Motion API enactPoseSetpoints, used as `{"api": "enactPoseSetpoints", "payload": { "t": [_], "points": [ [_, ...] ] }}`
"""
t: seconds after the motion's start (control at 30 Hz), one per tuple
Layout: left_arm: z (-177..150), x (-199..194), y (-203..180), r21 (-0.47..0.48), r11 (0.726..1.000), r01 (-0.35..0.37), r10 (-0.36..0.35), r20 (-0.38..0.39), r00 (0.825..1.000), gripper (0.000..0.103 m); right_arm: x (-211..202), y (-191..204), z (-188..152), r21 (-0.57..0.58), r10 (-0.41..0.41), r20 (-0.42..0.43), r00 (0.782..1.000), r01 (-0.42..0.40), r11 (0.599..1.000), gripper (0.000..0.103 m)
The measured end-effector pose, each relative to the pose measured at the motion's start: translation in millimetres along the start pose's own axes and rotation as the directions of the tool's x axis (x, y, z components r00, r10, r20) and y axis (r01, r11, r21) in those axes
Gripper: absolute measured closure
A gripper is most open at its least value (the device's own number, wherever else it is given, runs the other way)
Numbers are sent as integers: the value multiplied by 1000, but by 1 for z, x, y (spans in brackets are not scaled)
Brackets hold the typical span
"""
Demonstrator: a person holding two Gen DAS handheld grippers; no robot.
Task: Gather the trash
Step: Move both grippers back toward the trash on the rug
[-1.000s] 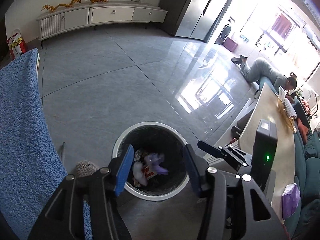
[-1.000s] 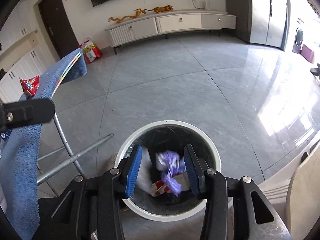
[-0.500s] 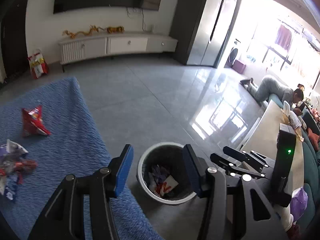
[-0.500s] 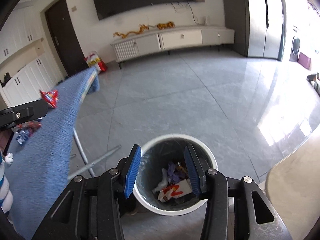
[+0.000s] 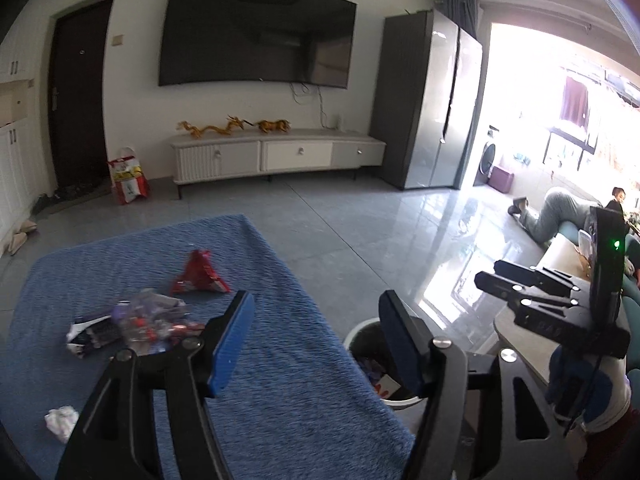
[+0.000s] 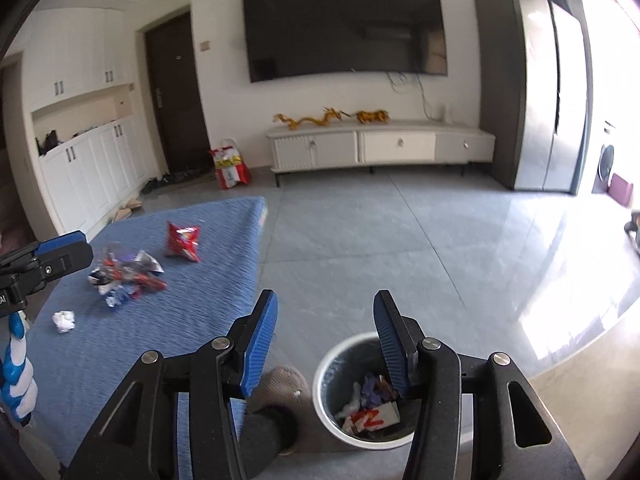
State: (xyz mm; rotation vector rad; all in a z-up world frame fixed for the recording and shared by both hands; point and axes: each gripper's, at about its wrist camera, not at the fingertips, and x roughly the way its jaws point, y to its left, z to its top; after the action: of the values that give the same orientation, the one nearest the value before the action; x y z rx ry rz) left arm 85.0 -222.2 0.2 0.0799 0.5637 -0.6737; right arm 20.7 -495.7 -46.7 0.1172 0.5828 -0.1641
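Left wrist view: the left claw (image 5: 316,336) is seen held above the near right part of a blue-covered worktop (image 5: 280,380), its blue pads apart and widening, with nothing between them. On the worktop a red snack wrapper (image 5: 198,276) is found toward the far edge, a heap of crumpled clear and coloured wrappers (image 5: 132,322) lies nearer and toward the left edge, and a crumpled white paper ball (image 5: 61,422) rests close to the near left corner. Off the worktop's right edge, on the grey tiled floor (image 5: 360,224), a white-rimmed trash bin (image 5: 362,336) is partly hidden behind the claw's right finger; wrappers are seen inside it. The right claw (image 5: 520,288) is visible at the right of this view, pointed left.

In the right wrist view the right claw (image 6: 324,340) is shown released, its pads spreading slowly and nothing gripped, hanging over the floor (image 6: 400,248) between the worktop's (image 6: 140,340) right edge and the trash bin (image 6: 324,380). The bin is seen from above, with red-and-white packaging (image 6: 370,418) and purple scraps within. The red snack wrapper (image 6: 183,240), the wrapper heap (image 6: 124,276) and the paper ball (image 6: 64,321) lie in a line from the far edge toward the left edge. The tip of the left claw (image 6: 60,254) enters at the left, above a blue-and-white striped sleeve (image 6: 16,380). A slippered foot (image 6: 280,392) is seen beside the bin.
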Motion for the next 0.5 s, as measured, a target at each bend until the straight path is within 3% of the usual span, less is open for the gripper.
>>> {"api": "enactPoseSetpoints", "payload": {
  "t": [0.27,0.5],
  "points": [
    [-33,-58,85,-109,991,-74,82,66,994,36,-14,73,20,-118,6,8,1000,-5,993,51],
    [-66,-96,164,-193,967,-167,185,81,979,36,-13,137,31,-209,45,-10,999,-46,977,50]
  ]
}}
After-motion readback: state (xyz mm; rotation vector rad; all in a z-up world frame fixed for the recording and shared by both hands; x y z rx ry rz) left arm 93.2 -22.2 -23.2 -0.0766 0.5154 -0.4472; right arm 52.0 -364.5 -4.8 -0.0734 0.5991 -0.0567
